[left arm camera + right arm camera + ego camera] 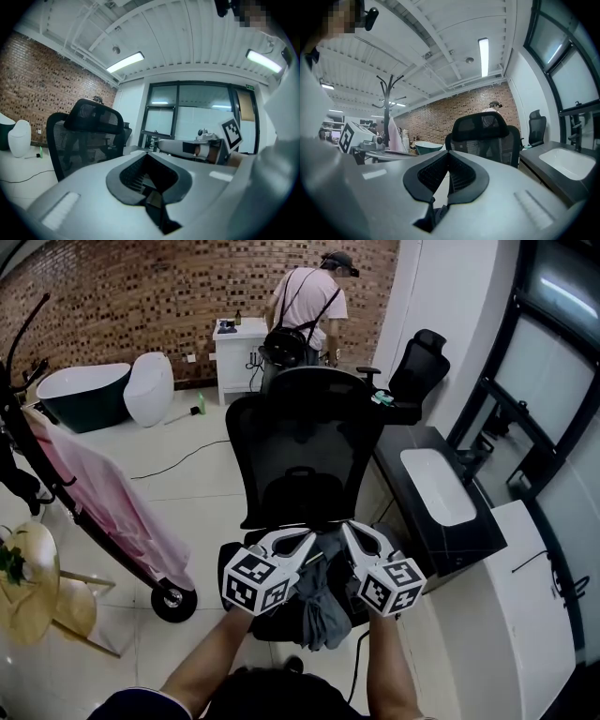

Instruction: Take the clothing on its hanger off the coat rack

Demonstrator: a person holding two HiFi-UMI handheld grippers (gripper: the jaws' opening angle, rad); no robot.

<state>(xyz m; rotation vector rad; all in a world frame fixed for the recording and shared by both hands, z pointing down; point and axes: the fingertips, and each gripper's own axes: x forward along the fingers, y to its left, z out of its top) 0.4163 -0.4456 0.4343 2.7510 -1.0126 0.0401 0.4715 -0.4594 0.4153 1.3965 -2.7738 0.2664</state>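
Observation:
A pink garment (112,502) hangs on the black coat rack (21,432) at the left of the head view, well away from both grippers. The rack (390,105) and the pink garment (396,138) also show far off in the right gripper view. My left gripper (302,542) and right gripper (352,532) are held side by side close to my body, over the office chair's seat. Both are shut with nothing between their jaws. The left gripper (149,154) points at the chair and windows, and the right gripper (449,153) at the chair and brick wall.
A black office chair (305,446) stands right in front, with grey clothing (323,606) on its seat. At the right is a black counter (427,521) with a white sink. A person (305,310) stands at the back. Gold round tables (33,592) sit at the left.

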